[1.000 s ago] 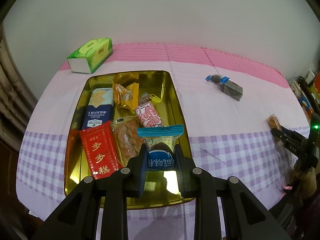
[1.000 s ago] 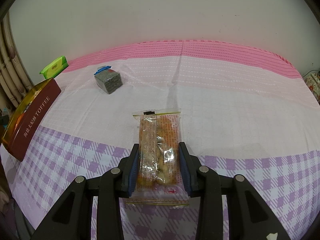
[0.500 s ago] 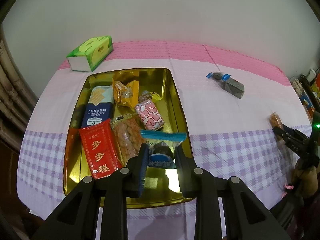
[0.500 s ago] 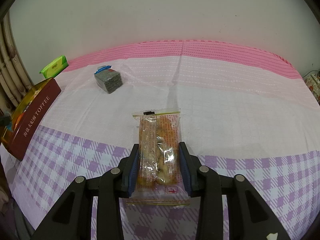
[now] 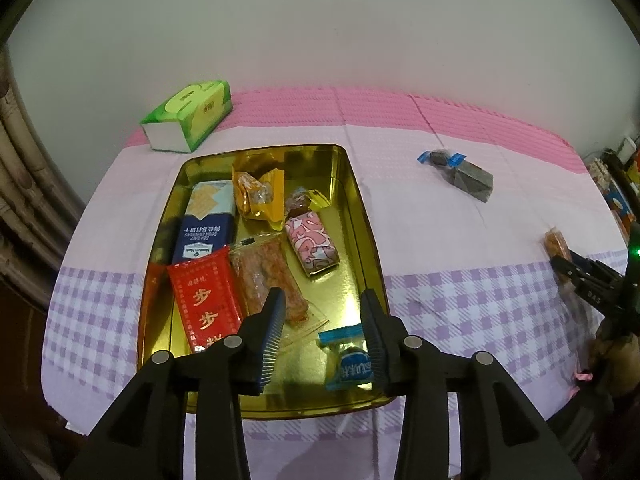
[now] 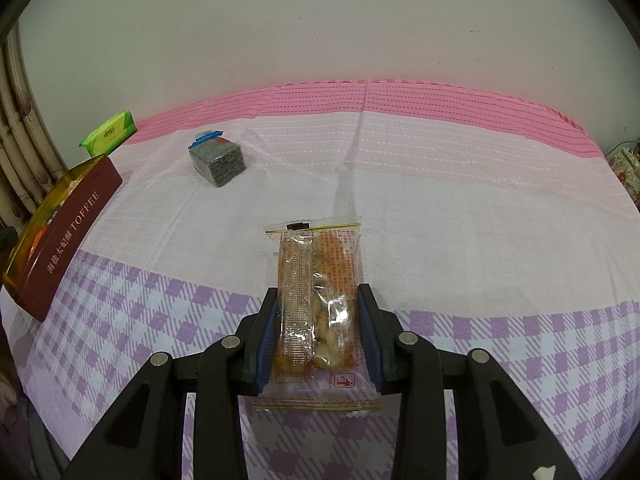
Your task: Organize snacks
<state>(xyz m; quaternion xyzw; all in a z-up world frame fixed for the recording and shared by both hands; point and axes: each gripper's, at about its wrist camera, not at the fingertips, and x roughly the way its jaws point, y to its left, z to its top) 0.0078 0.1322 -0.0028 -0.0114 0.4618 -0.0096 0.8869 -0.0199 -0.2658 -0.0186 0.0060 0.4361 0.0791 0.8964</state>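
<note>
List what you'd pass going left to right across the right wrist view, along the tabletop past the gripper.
Dark red toffee tin → green tissue pack → dark seaweed-coloured snack pack with blue ends → clear-wrapped orange biscuit packet, held between the right gripper pads.

I see a green tissue pack (image 5: 191, 118) lying at the far left of the pink-and-purple tablecloth (image 6: 460, 184), a pale wall (image 6: 320, 20) behind it, and curtain folds (image 5: 24, 184) at the left edge.
</note>
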